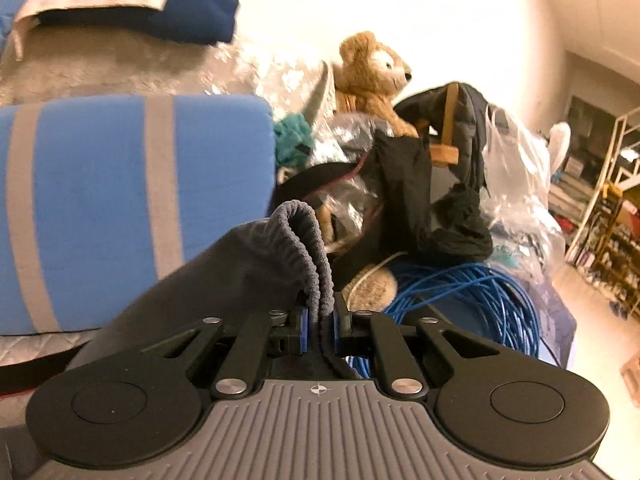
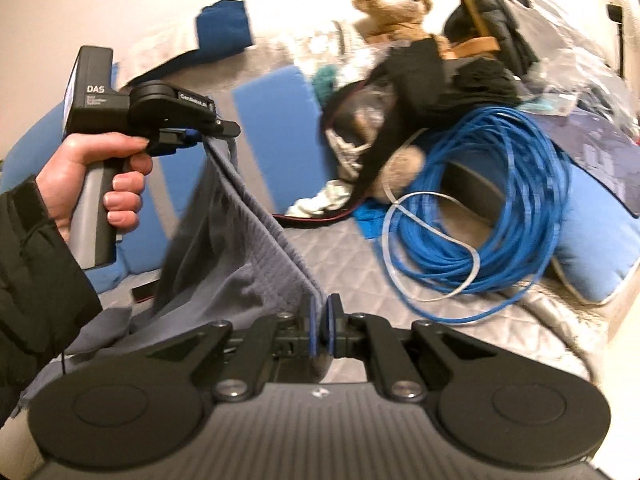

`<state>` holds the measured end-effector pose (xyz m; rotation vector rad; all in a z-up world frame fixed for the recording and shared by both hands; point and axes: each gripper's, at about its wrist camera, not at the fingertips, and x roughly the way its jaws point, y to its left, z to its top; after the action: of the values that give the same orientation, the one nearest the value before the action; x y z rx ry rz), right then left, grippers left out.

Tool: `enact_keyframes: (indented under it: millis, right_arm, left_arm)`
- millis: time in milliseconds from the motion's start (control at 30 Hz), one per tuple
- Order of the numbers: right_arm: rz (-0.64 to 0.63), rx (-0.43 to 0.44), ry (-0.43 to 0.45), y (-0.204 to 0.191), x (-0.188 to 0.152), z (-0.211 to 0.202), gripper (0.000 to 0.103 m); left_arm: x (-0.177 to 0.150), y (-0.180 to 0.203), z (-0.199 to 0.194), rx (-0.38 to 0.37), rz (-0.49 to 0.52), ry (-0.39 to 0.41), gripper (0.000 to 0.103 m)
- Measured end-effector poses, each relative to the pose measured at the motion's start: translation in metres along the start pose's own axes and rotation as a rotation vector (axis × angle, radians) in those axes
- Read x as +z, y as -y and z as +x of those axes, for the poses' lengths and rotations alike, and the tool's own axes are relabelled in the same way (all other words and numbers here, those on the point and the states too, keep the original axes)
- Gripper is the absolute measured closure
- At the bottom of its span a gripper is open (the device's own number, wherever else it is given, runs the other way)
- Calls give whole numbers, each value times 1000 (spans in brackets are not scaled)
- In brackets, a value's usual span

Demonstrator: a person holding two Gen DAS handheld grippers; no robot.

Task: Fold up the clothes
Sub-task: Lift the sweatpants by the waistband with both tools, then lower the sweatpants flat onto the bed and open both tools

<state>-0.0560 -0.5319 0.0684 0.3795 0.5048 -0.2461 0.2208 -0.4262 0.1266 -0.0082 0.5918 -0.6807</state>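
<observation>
Both claws are pinching the same grey garment with a ribbed elastic waistband (image 2: 256, 236): the right claw (image 2: 320, 322) has its blue pads pressed together on one end of the band, and the left claw (image 2: 200, 136), gripped by a bare hand (image 2: 92, 176) coming out of a black padded sleeve (image 2: 36, 280), is clamped on the other end, so the waistband runs taut between them and the rest of the cloth hangs down over the quilted grey bed (image 2: 340, 264). From the left wrist view the left claw (image 1: 320, 320) shows the gathered waistband bunched up between its pads. Behind the garment lies a blue cushion with pale grey stripes (image 1: 120, 200), and further back a dark blue folded cloth (image 1: 200, 12) sits under a pale flat sheet. On the bed to the right is a large loose coil of blue cable (image 2: 488, 208) with a white cord looped through it. Beyond it a heap of things is piled together: a tan plush teddy bear (image 2: 396, 8), black clothing (image 2: 432, 76) draped across it, a bit of teal knit fabric (image 1: 292, 136), and clear plastic bags (image 1: 516, 168) whose contents are too blurred to make out. A dark bag with a tan strap (image 2: 480, 12) stands at the back of the pile, touching the bear; I cannot tell what it holds.
</observation>
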Motion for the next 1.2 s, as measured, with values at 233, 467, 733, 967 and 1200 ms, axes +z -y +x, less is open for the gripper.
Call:
enact_keyframes:
  millis: [233, 467, 733, 967, 1200]
  right_arm:
    - [64, -23, -75, 34, -6, 32, 97]
    - [83, -64, -136, 52, -11, 70, 97]
    - [156, -109, -229, 81, -31, 120, 97]
    - [134, -84, -235, 79, -30, 116, 93]
    - [97, -70, -208, 77, -21, 99, 48]
  left_arm:
    - [-28, 5, 59, 32, 24, -72, 93]
    - [-46, 8, 131, 70, 51, -160, 80]
    - [-62, 2, 109, 117, 177, -61, 28]
    - [-84, -40, 43, 165, 247, -56, 28]
    - [-112, -103, -53, 259, 293, -36, 28]
